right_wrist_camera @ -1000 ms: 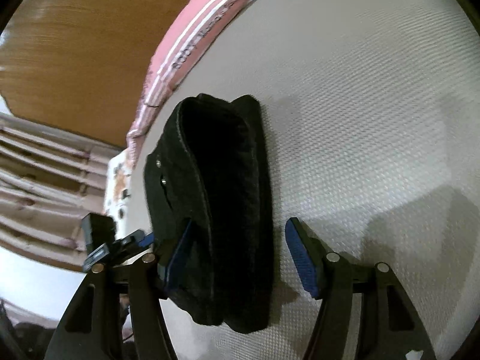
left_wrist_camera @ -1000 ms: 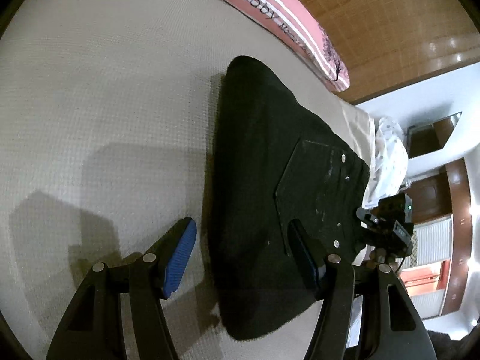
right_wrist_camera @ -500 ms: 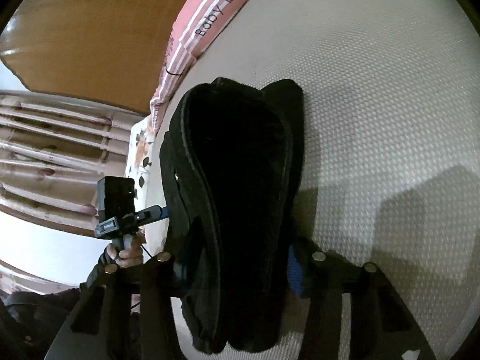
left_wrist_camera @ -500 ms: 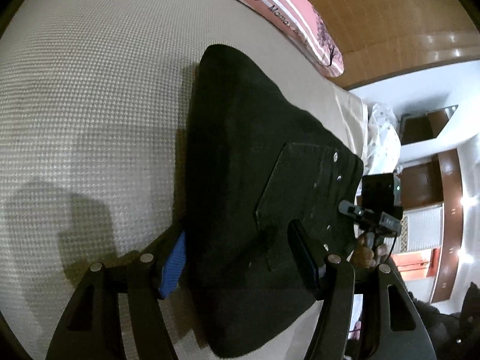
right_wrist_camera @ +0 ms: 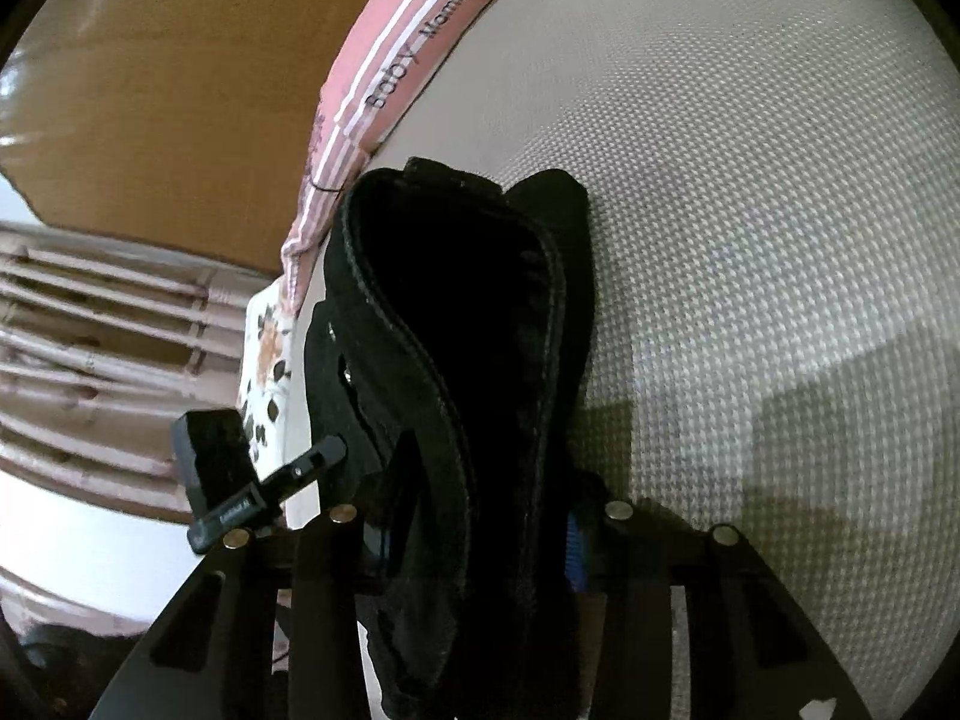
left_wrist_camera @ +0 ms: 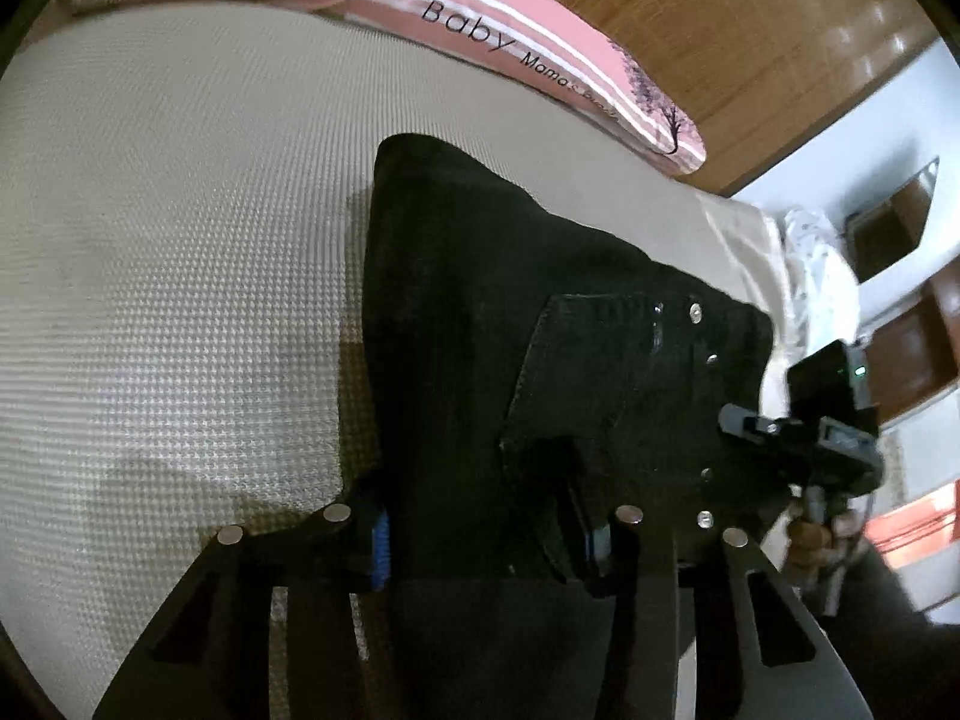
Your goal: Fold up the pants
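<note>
The black pants [left_wrist_camera: 510, 360] lie folded into a thick bundle on the cream textured bed [left_wrist_camera: 150, 300], back pocket and rivets facing up. My left gripper [left_wrist_camera: 486, 531] is shut on the near end of the bundle, its blue pads pressed into the cloth. In the right wrist view the pants [right_wrist_camera: 468, 372] show edge-on as stacked layers lifted off the bed [right_wrist_camera: 750, 210]. My right gripper [right_wrist_camera: 477, 531] is shut on that end of the bundle. The right gripper also shows in the left wrist view [left_wrist_camera: 804, 414] at the far side of the pants.
A pink striped pillow [left_wrist_camera: 480, 30] printed "Baby" lies along the wooden headboard [left_wrist_camera: 720, 30]. A white patterned cloth [left_wrist_camera: 810, 276] lies at the bed's right edge. Cabinets and a slatted wooden frame [right_wrist_camera: 90, 300] stand beyond the bed.
Both grippers moved in around the folded pants and closed on its ends. The bundle now stands raised from the bed, and the views swung toward the headboard.
</note>
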Motion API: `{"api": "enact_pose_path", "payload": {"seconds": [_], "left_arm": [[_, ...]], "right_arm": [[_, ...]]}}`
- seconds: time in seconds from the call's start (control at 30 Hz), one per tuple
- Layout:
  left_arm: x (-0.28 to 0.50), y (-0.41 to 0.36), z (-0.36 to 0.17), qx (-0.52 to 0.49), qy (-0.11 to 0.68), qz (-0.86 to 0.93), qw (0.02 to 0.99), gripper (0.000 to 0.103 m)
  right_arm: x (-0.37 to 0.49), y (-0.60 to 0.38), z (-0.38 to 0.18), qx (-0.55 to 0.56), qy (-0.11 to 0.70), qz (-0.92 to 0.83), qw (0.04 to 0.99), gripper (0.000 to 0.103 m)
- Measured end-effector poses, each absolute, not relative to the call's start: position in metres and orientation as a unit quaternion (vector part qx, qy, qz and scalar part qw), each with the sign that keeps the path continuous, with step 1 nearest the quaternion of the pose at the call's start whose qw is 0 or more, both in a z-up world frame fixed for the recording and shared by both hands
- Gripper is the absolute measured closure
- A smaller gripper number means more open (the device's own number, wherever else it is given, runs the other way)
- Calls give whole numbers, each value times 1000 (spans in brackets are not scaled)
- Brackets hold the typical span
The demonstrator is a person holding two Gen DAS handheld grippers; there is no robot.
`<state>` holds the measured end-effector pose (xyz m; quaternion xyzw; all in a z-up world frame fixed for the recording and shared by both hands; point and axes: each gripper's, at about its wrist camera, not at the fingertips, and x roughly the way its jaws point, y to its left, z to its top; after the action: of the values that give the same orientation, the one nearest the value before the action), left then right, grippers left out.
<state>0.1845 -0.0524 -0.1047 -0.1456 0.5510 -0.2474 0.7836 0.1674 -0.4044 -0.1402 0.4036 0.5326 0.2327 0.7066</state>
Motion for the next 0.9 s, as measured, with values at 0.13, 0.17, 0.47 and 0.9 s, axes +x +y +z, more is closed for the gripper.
{"api": "enact_pose_path", "payload": {"seconds": [0.13, 0.17, 0.47, 0.9], "left_arm": [[177, -63, -101, -109, 545, -214, 804, 60], [176, -67, -100, -91, 542, -208, 809, 61], [165, -94, -87, 16, 534, -179, 826, 77], [145, -85, -69, 1, 533, -184, 826, 84]], "right_arm": [[160, -400, -135, 405, 529, 203, 717, 66], [157, -399, -133, 409, 527, 192, 720, 67], [144, -386, -111, 408, 513, 115, 747, 76], [128, -351, -72, 368, 511, 98, 771, 79]]}}
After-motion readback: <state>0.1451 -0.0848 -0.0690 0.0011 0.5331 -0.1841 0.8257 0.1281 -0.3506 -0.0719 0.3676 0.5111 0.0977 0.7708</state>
